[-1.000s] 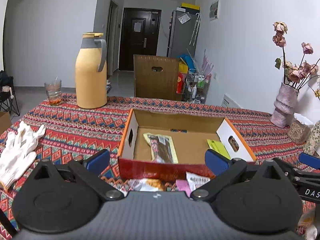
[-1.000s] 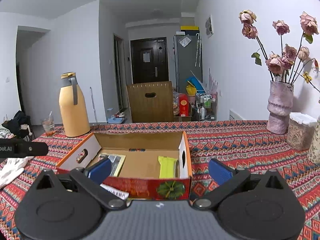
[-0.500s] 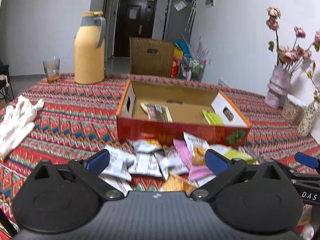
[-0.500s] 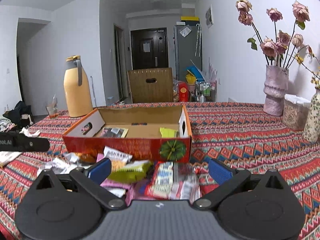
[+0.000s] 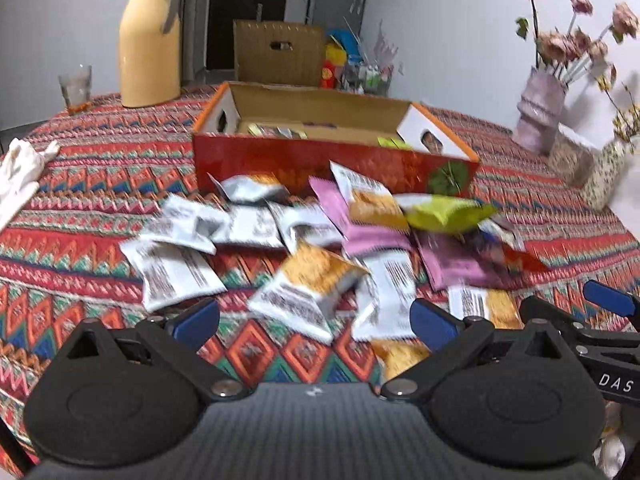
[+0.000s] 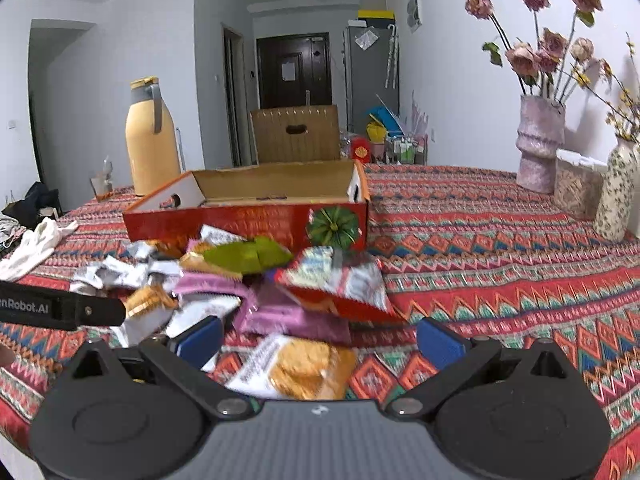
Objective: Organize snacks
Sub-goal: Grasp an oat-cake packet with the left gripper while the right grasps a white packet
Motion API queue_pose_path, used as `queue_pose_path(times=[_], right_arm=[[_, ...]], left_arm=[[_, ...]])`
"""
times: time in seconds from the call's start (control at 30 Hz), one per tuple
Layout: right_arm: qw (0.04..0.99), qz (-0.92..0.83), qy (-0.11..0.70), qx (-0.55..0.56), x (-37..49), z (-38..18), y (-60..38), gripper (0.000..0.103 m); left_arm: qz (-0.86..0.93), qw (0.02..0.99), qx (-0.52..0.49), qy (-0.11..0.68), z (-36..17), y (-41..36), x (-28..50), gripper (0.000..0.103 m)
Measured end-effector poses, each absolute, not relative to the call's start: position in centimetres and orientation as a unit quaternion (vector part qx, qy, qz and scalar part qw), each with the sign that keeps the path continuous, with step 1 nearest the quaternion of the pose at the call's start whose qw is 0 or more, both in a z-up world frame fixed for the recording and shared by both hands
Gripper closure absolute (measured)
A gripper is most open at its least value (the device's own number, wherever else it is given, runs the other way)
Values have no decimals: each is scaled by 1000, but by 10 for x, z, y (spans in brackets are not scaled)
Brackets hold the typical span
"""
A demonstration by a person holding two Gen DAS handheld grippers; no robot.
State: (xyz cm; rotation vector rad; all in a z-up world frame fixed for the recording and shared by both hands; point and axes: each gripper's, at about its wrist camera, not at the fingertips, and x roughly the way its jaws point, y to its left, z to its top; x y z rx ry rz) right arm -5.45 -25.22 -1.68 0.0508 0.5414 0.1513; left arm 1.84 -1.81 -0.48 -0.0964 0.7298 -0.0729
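Observation:
A heap of snack packets lies on the patterned tablecloth in front of a red cardboard box (image 5: 332, 164) (image 6: 248, 220). In the heap are white packets (image 5: 176, 272), an orange-and-white packet (image 5: 312, 284) (image 6: 300, 372), pink packets (image 5: 372, 232) (image 6: 288, 316), a green packet (image 5: 444, 212) (image 6: 248, 256) and a red-edged bag (image 6: 340, 284). A few packets lie inside the box. My left gripper (image 5: 314, 320) is open just above the near packets, holding nothing. My right gripper (image 6: 318, 338) is open over the orange-and-white packet, also holding nothing. Its tip (image 5: 608, 304) shows at the right of the left wrist view.
A yellow thermos (image 5: 148, 40) (image 6: 152, 148) and a glass (image 5: 76, 88) stand at the back left. White gloves (image 5: 20, 176) (image 6: 36, 244) lie at the left. Vases with dried flowers (image 6: 540, 144) and a jar (image 6: 576, 188) stand at the right.
Both grippers have pulled back from the box and dipped towards the table, so the heap of packets in front of the box has come into view. Both stay open.

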Motion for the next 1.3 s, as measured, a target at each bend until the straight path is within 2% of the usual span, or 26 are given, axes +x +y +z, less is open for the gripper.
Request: queue_pose_path(times=[0.43,0.5,0.6,0.67,0.7,0.77,1.3], right_arm=[[958,41,280,44,-71,-42,-285,0],[958,41,280,49,-72,-45,-289,0],[957,44,281,52,-74,-48,-291,0],[957,47,280,53,-75,-49,-292,0],[957,48,280,54,-76,-50,-292,0],[957,50,280,54,-78,-52,-292,0],[959,65,272,41,-72,-43,-270,0]], left_arm=[[-44,925,-1,378,-26,-66,0,2],[-43,925,5,378,-28,-71,-2,8],[-45,922,10,385,-32,-78,-3,22],[-45,920,13,390,-35,-81,-4,36],[-45,920,16,389,-36,-82,-4,39],[-45,923,20,382,-35,-84,-8,59],[-32,941,3,337,-7,-58,-13,61]])
